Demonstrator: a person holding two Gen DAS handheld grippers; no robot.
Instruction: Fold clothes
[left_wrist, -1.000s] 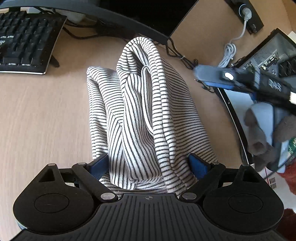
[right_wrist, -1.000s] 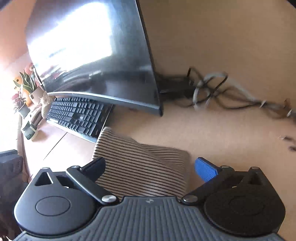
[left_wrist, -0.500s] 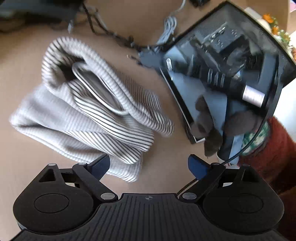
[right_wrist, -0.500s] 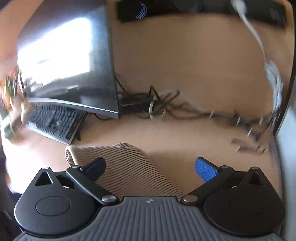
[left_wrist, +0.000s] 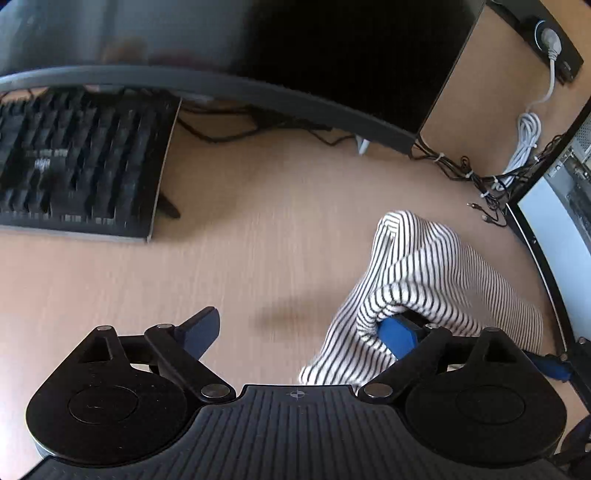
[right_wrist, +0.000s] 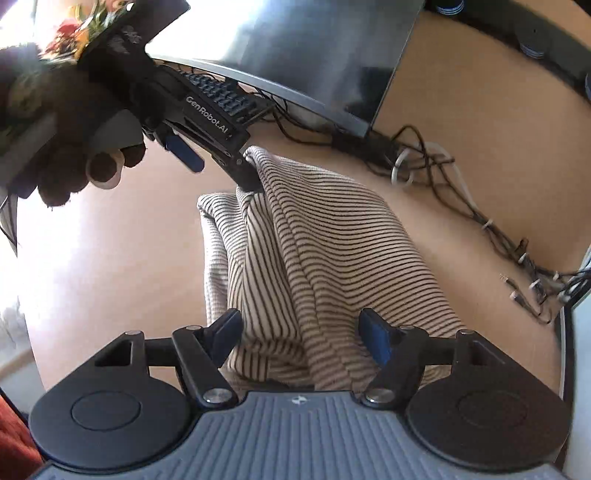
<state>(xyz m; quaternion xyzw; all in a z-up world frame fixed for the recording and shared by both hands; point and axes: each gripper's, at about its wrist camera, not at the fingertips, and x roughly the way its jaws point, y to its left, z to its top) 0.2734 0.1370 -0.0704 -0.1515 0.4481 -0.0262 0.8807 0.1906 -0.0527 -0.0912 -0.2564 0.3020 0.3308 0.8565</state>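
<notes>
Striped cloth (right_wrist: 325, 251) lies between my closing right fingers (right_wrist: 306, 332), perhaps untouched; left fingers (left_wrist: 303, 332) spread, one under it.

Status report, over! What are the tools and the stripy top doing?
Left tool open. Right tool closing around striped knit top. Black keyboard nearby.

Two wrist-mounted fisheye views, each angled steeply down over a wooden desk (left_wrist: 258, 236).
The striped garment (left_wrist: 424, 280) and monitor (right_wrist: 295, 48) are shared at close range; the left gripper (right_wrist: 218, 162) is seen from the right view.
</notes>
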